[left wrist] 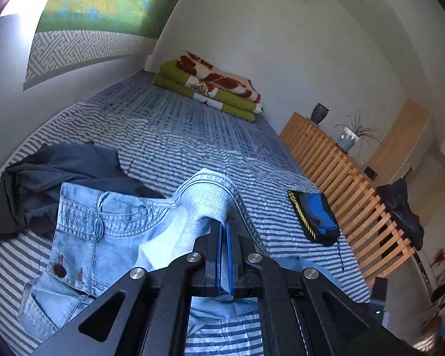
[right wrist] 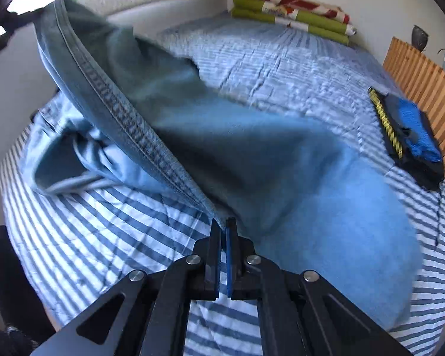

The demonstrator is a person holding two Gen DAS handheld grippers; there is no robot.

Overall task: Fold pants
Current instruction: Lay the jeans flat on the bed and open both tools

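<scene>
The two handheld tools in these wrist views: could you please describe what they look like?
Both look alike. The left tool and the right tool each have matte black angular linkage arms with triangular cut-outs, joined by round silver pivot pins. Each has two narrow black fingers lined on their inner faces with blue pads. No cables, markings or sleeves are visible in either view.

Matte black tongs with blue pads, silver pivot screws and triangular cut-outs.

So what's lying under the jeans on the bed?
Under the jeans: the striped bedcover, and a dark garment tucked beneath their far edge. How far it reaches is hidden.
</scene>
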